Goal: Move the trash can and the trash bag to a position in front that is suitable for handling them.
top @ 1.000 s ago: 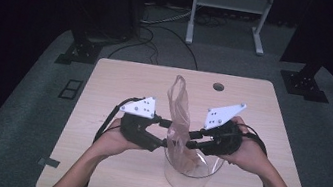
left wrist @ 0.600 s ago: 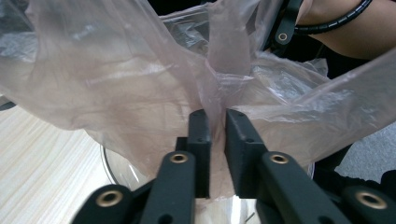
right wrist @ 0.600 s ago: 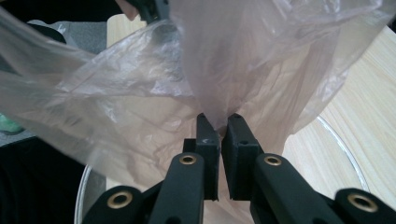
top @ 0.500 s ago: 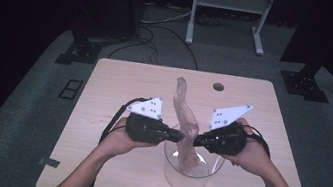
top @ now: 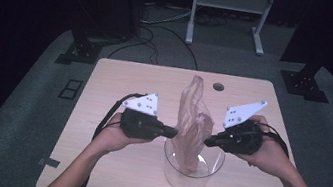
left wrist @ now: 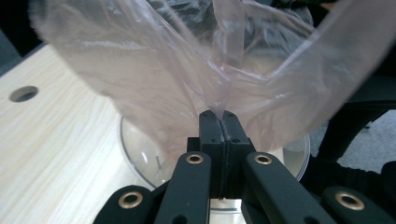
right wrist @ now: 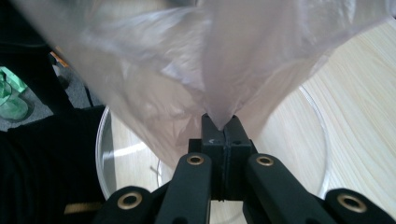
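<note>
Clear plastic bag | pinched by left tool, right tool | over container rim

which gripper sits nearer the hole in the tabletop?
The right gripper. The hole lies at the table's far edge, almost straight beyond its tips; the left gripper, also pinching the plastic bag, sits further off to the side.

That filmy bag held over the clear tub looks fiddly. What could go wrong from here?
Each pair of tongs, left and right, pinches just a thin fold of the plastic bag, so it might slip free or tear if pulled apart. The bag hangs bunched into the clear container. A snag could tip that light tub on the table.
</note>
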`<state>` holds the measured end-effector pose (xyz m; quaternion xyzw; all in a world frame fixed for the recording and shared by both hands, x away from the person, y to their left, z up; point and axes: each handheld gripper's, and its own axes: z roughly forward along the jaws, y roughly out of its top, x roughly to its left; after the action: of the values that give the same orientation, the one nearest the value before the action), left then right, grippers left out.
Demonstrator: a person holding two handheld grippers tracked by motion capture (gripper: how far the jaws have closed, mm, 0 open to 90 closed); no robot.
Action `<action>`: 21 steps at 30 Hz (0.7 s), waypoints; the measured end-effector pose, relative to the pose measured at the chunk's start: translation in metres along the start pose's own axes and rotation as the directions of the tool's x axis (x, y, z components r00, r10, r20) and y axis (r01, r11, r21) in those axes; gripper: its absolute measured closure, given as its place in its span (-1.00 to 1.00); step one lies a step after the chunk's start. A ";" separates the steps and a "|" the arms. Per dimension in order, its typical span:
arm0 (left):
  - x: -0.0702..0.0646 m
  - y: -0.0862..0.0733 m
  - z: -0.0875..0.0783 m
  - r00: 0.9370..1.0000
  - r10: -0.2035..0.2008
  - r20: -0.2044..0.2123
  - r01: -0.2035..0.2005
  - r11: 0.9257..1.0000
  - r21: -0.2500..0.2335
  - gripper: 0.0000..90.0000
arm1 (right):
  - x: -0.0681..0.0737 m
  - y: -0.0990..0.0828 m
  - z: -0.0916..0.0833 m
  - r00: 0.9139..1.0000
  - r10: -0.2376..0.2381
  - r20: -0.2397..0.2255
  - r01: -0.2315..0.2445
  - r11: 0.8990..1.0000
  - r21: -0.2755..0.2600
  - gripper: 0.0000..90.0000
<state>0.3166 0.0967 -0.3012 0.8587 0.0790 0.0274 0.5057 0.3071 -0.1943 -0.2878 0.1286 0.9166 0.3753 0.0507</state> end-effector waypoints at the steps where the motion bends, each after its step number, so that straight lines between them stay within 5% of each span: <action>1: 0.000 0.001 -0.002 1.000 0.001 -0.004 -0.001 1.000 0.002 1.00 | 0.000 -0.001 -0.004 1.000 0.003 0.004 -0.003 1.000 0.004 1.00; 12: 0.001 -0.004 -0.017 0.999 -0.005 -0.039 0.006 0.999 0.039 1.00 | -0.003 -0.024 -0.034 0.997 0.028 0.066 -0.032 0.998 0.059 1.00; 21: 0.004 -0.023 -0.019 0.998 -0.032 -0.056 0.035 0.997 0.062 1.00 | -0.006 -0.044 -0.035 0.995 0.044 0.090 -0.054 0.991 0.121 1.00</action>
<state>0.3156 0.1245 -0.3119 0.8716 0.1081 0.0402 0.4765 0.2972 -0.2496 -0.2943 0.1701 0.9314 0.3133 0.0733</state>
